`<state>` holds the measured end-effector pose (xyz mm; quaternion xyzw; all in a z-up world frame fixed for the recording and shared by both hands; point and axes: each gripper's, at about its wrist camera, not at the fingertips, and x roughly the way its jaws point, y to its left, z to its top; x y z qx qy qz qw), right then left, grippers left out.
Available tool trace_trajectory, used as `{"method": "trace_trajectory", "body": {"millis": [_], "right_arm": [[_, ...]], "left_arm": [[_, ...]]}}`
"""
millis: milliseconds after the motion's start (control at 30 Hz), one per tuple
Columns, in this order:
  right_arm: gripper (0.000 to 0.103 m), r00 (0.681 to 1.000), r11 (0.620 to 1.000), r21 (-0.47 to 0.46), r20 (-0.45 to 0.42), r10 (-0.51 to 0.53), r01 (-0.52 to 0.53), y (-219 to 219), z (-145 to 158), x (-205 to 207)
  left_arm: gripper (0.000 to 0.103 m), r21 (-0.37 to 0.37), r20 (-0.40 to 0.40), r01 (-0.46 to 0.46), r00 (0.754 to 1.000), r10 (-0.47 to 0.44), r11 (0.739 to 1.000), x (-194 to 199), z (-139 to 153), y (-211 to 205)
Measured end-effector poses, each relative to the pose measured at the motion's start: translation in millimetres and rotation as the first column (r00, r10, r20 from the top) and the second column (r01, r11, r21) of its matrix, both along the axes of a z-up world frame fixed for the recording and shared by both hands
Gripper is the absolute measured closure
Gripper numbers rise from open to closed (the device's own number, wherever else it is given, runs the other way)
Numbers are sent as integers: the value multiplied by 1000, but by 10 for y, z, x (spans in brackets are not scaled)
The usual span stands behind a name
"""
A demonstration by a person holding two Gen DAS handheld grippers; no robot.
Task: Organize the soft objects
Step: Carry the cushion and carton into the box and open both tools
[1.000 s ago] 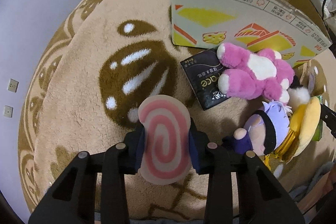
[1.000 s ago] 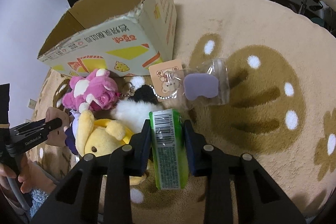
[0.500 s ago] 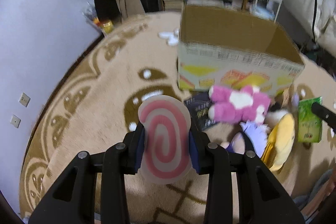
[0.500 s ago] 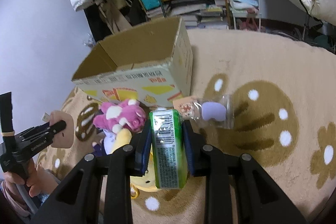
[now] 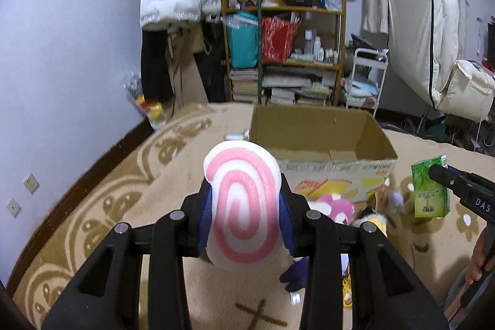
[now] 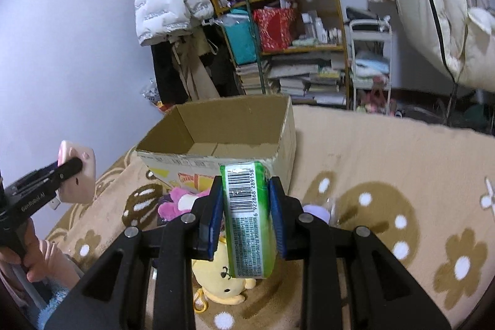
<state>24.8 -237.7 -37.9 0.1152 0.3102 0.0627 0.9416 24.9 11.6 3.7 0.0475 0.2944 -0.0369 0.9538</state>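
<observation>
My left claw (image 5: 246, 206) pinches the spiral cushion (image 5: 244, 206), my right claw (image 6: 247, 215) the green tissue pack (image 6: 249, 221), both near the open box (image 6: 229, 126). Squashy grips could slip, dropping short onto the rug (image 6: 386, 150).

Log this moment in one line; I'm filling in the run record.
left claw: shut on pink swirl cushion | right claw: shut on green tissue pack | both held above rug | cardboard box: open, ahead
</observation>
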Motion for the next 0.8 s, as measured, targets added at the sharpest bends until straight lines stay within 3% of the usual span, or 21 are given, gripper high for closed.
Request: {"method": "trace_trajectory", "body": {"millis": [433,800], "right_arm": [[73,989,998,-64,146,16,-7,49,276,20],[73,984,998,-41,170,51,-45,-3,269,324]], "left_arm": [[67,34,104,27,994,-30,999,90,293,-153],[67,42,145,116,982,-121,992,503,360,-459]]}}
